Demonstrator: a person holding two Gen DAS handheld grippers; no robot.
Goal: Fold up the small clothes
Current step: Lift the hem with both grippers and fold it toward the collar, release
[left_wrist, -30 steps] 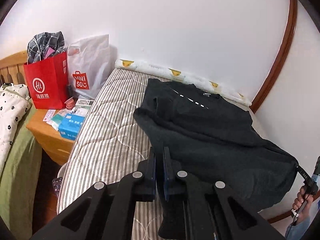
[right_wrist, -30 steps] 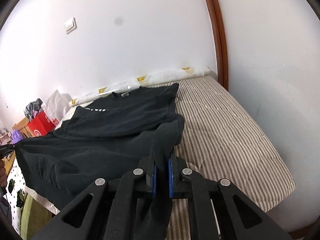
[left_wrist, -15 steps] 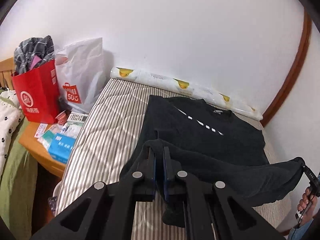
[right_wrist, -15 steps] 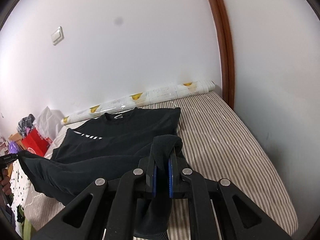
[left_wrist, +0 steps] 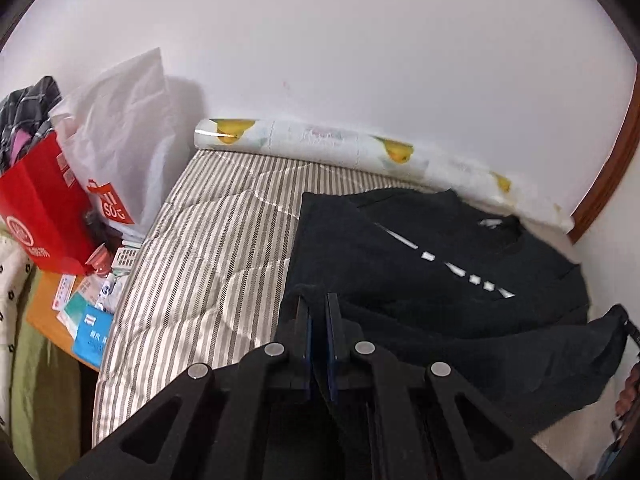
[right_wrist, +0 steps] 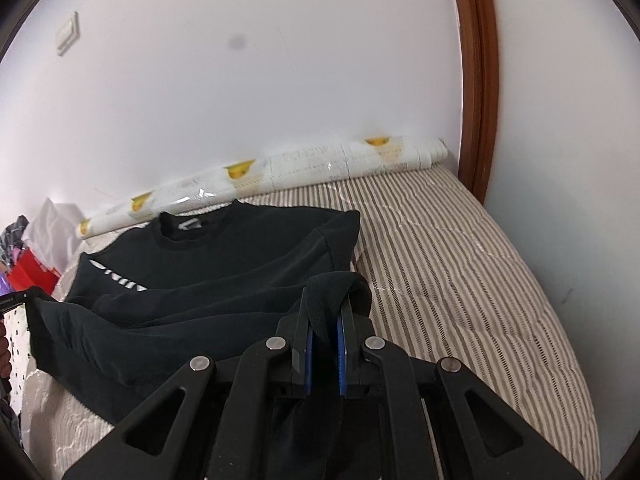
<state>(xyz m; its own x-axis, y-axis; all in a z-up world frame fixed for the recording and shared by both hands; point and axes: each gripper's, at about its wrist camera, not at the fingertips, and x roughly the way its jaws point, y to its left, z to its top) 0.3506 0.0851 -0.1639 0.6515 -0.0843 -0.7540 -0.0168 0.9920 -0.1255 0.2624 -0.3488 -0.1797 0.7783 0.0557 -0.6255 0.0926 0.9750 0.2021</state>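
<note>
Left wrist view: left gripper (left_wrist: 317,320) and right gripper (right_wrist: 325,320) each clamp the black shirt's (left_wrist: 420,264) lifted hem above the striped bed (left_wrist: 208,264).

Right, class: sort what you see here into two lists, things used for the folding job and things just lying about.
In use: black t-shirt; left gripper and right gripper, both clamping its hem; striped mattress.

Lying about: red paper bag; white Miniso bag; rolled printed sheet; blue box.

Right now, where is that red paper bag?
The red paper bag stands at the far left of the left wrist view, on the wooden bedside table beside the striped mattress, right next to the white shopping bag.
</note>
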